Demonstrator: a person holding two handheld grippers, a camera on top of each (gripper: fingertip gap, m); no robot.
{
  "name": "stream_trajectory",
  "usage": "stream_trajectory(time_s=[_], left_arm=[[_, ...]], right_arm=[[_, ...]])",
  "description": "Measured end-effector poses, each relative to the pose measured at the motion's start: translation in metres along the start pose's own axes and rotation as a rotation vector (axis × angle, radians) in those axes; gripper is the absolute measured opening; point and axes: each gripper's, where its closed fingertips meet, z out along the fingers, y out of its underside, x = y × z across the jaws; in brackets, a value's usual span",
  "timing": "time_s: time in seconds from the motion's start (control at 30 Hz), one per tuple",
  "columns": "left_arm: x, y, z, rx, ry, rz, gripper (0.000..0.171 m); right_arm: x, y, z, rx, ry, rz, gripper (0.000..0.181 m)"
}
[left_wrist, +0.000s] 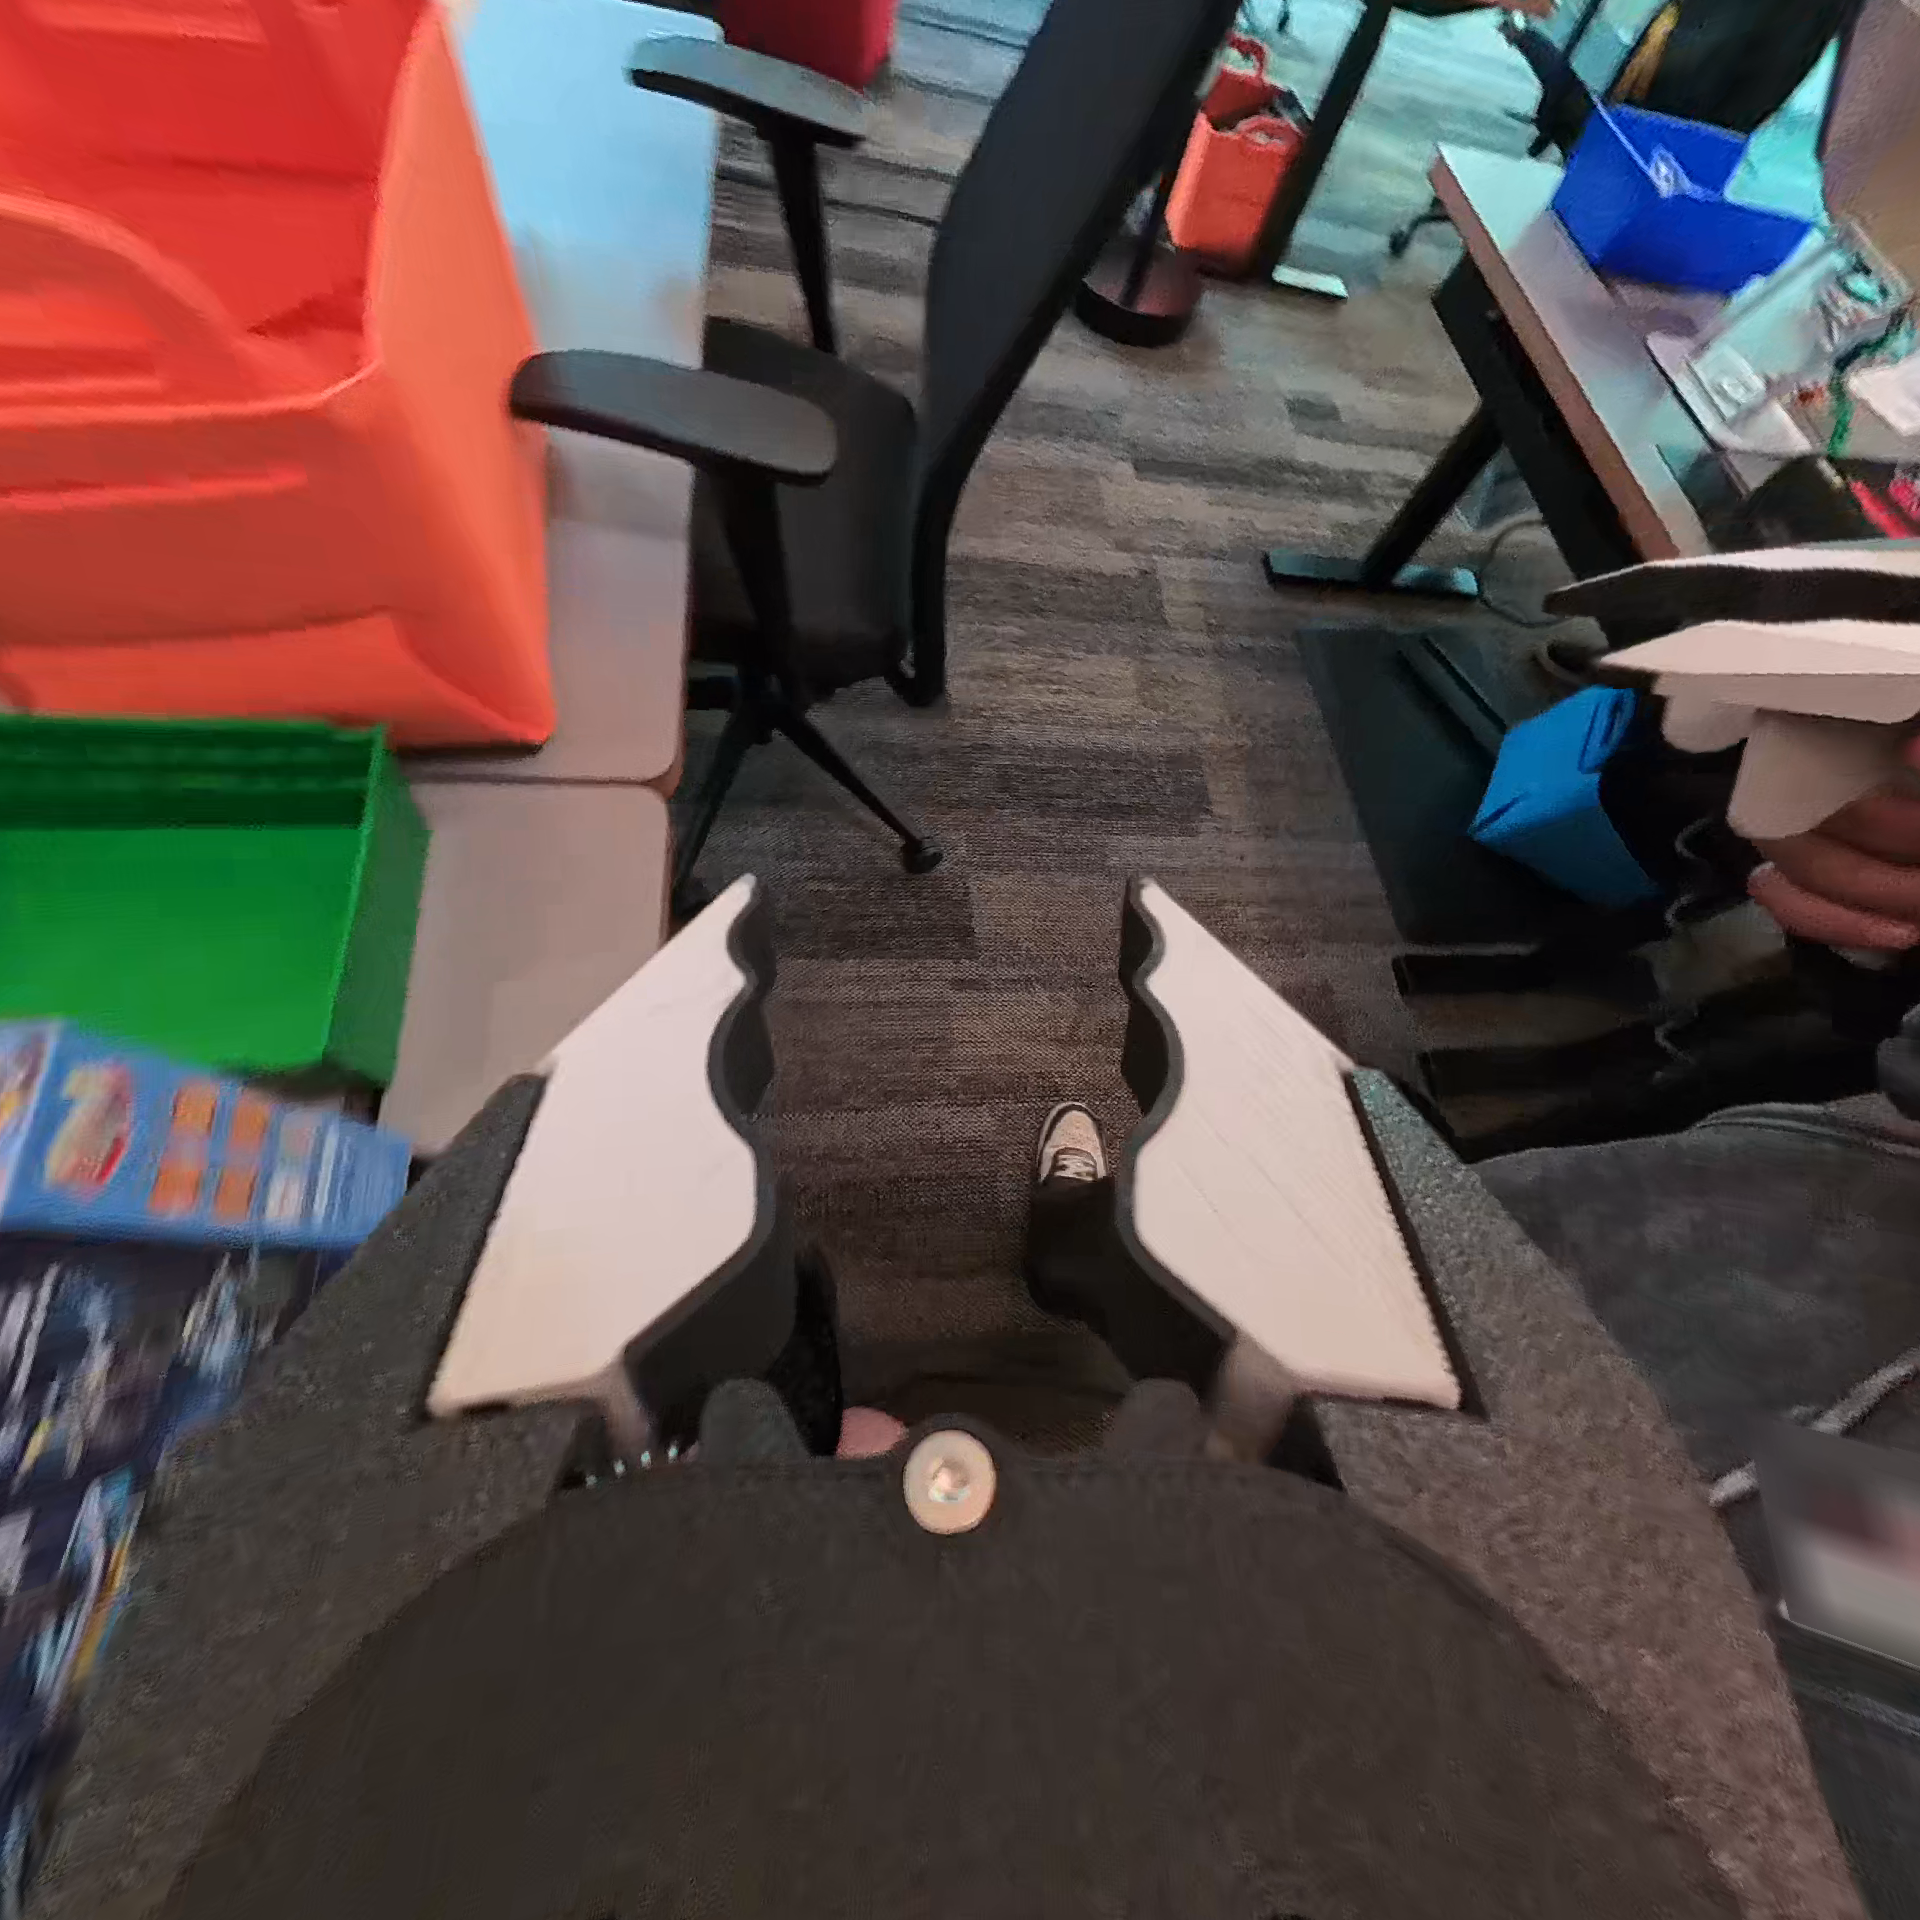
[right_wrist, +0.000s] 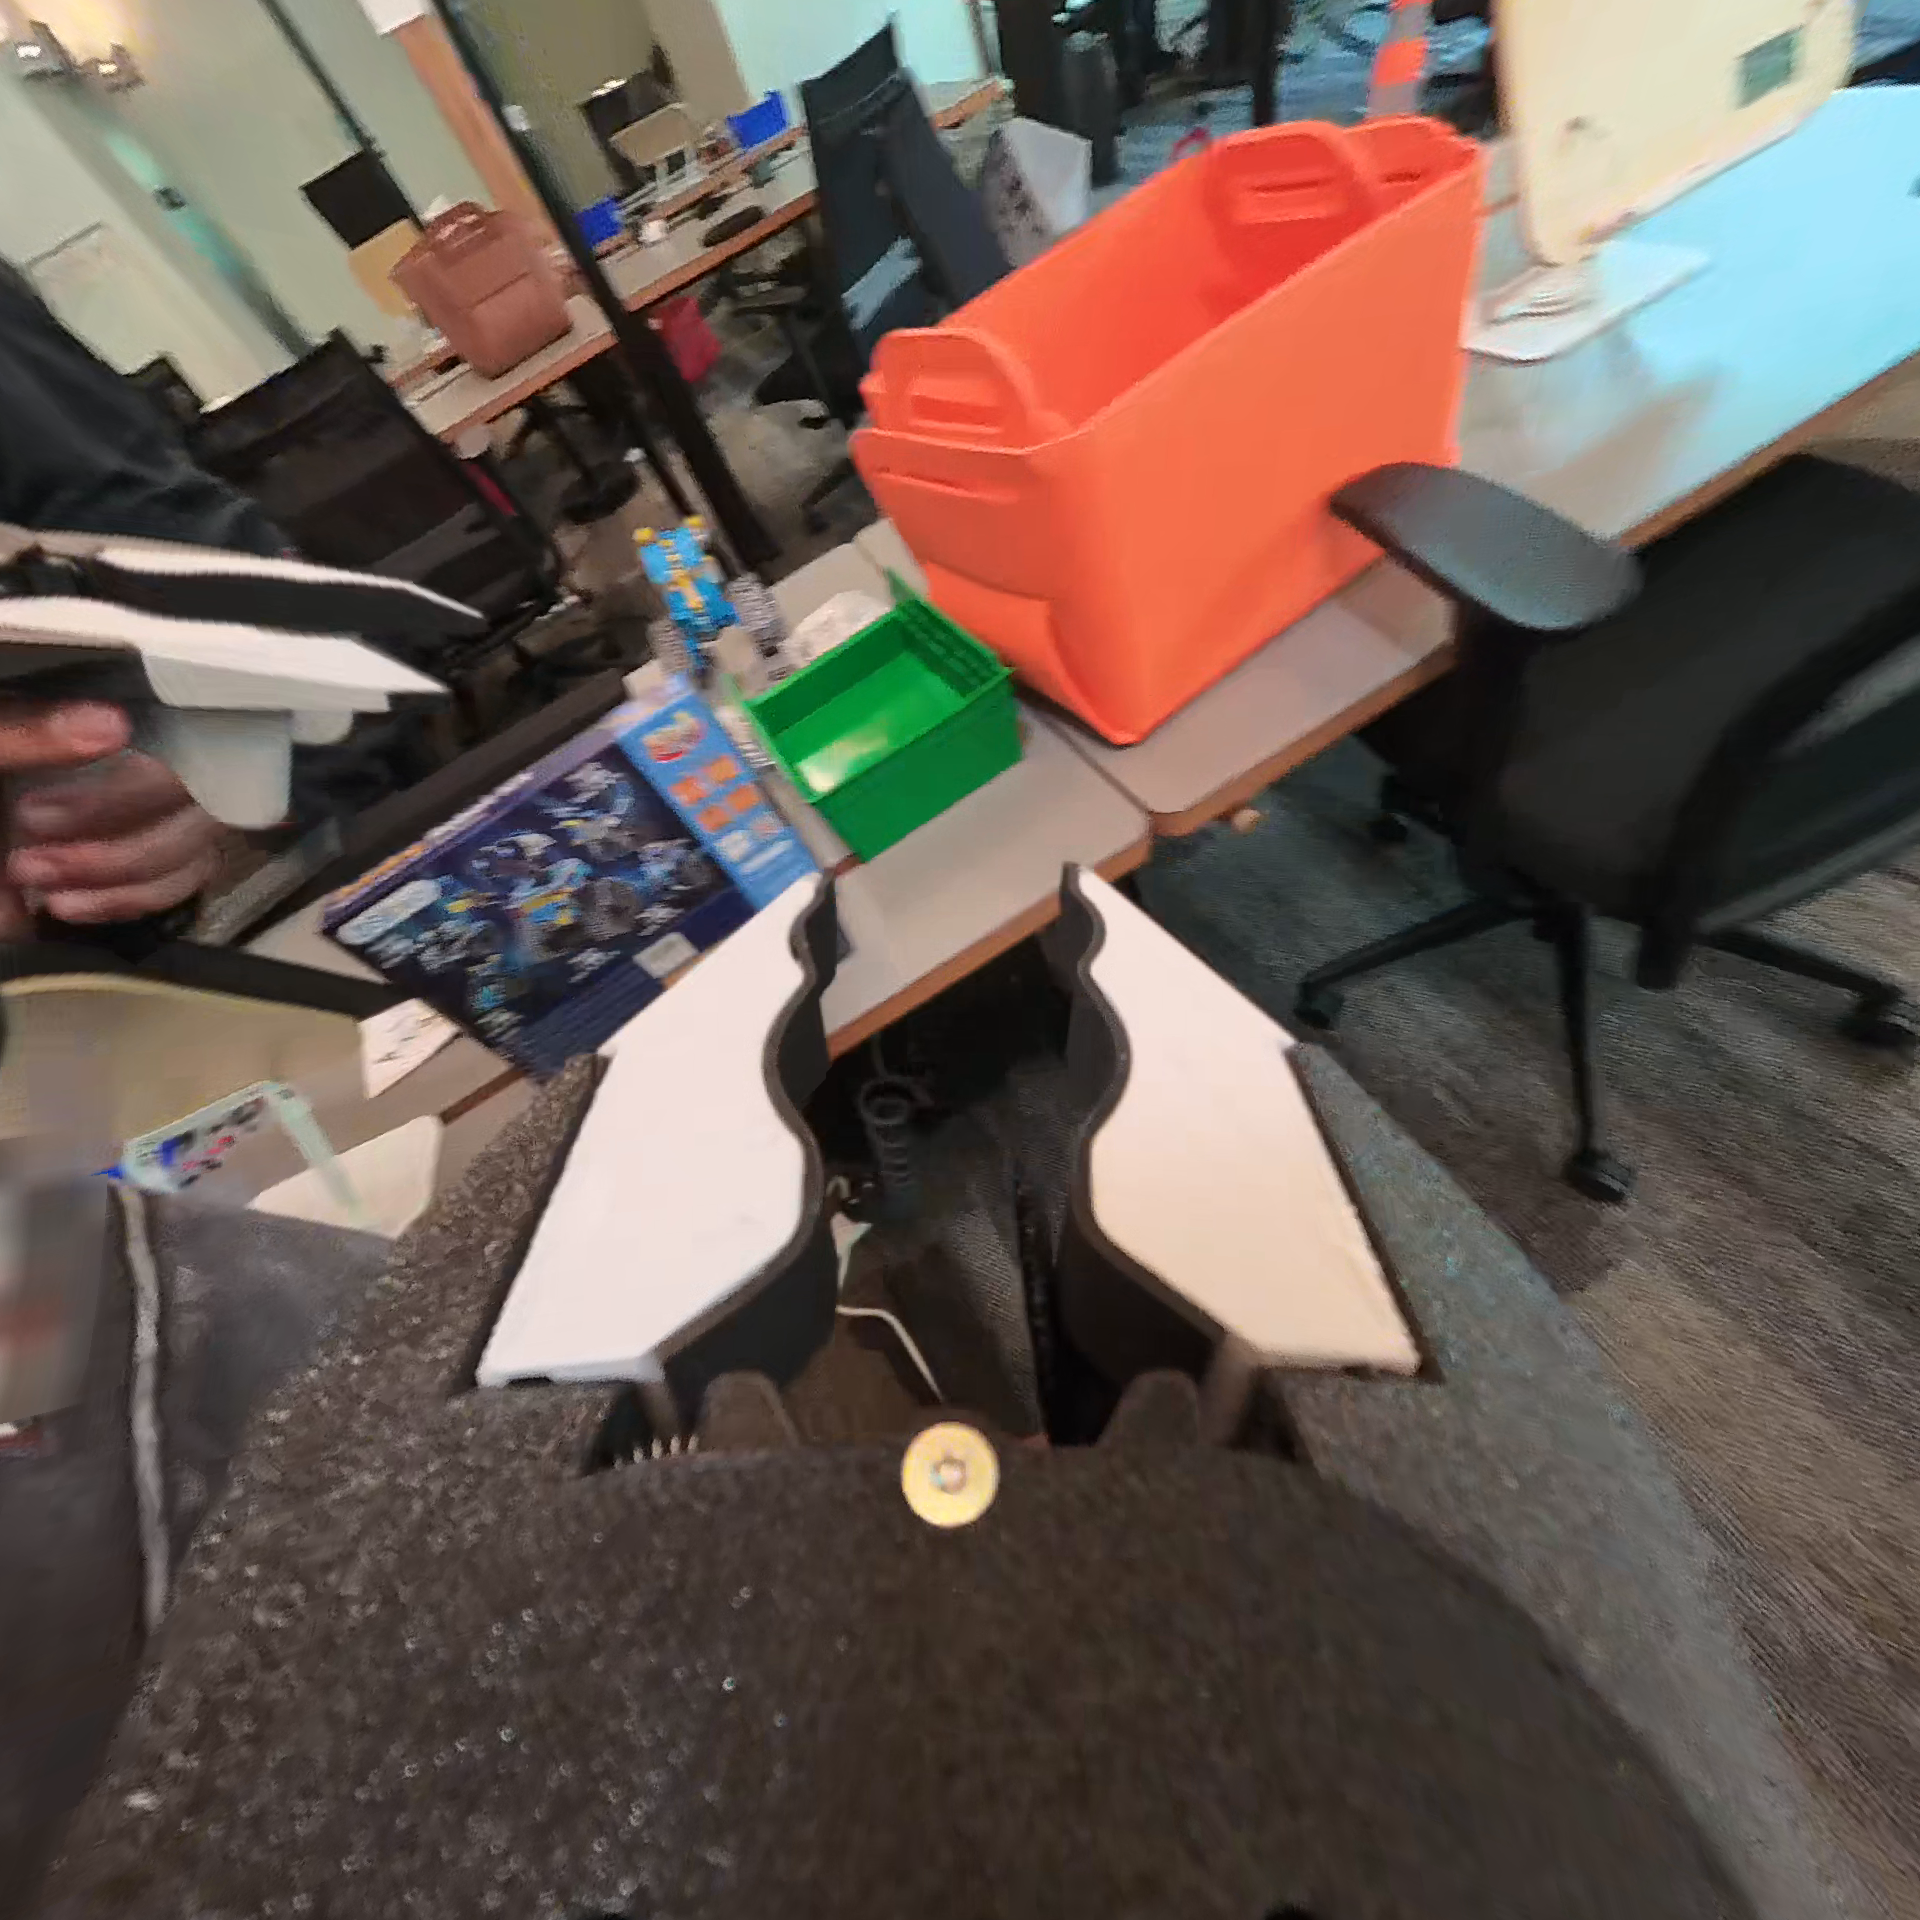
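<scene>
My left gripper (left_wrist: 943, 888) is open and empty, held in the air over the grey carpet beside the table edge (left_wrist: 540, 935). My right gripper (right_wrist: 948, 881) is open and empty, just short of the table's front edge (right_wrist: 966, 935). On the table stand an orange tote basket (right_wrist: 1195, 468), an empty green bin (right_wrist: 894, 738) and a blue picture box (right_wrist: 561, 883). The same basket (left_wrist: 260, 364), bin (left_wrist: 197, 904) and box (left_wrist: 187, 1143) show blurred at the left of the left wrist view. Each gripper shows in the other's view, held by a hand: the right one (left_wrist: 1558, 623), the left one (right_wrist: 457, 644).
A black office chair (right_wrist: 1621, 727) stands right of the table; it also shows in the left wrist view (left_wrist: 790, 520). A small blue toy figure (right_wrist: 686, 582) stands behind the box. A shoe (left_wrist: 1070, 1143) rests on the carpet. Other desks and a blue bin (left_wrist: 1673, 197) lie beyond.
</scene>
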Motion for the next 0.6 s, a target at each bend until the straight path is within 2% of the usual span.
stream_trajectory(time_s=[0.17, 0.33, 0.47, 0.6], left_arm=[[0.057, -0.087, 0.125, -0.027, 0.115, 0.081, 0.066], [0.144, -0.168, 0.227, -0.009, 0.267, 0.181, 0.063], [0.218, -0.205, 0.285, -0.017, 0.428, 0.205, 0.063], [0.273, -0.231, 0.345, -0.048, 0.550, 0.297, 0.062]], right_arm=[[0.129, -0.027, -0.051, 0.034, 0.146, 0.073, 0.043], [0.245, -0.055, -0.123, 0.068, 0.326, 0.067, 0.041], [0.315, -0.066, -0.176, 0.116, 0.467, 0.127, 0.041], [0.365, -0.066, -0.207, 0.161, 0.583, 0.206, 0.041]])
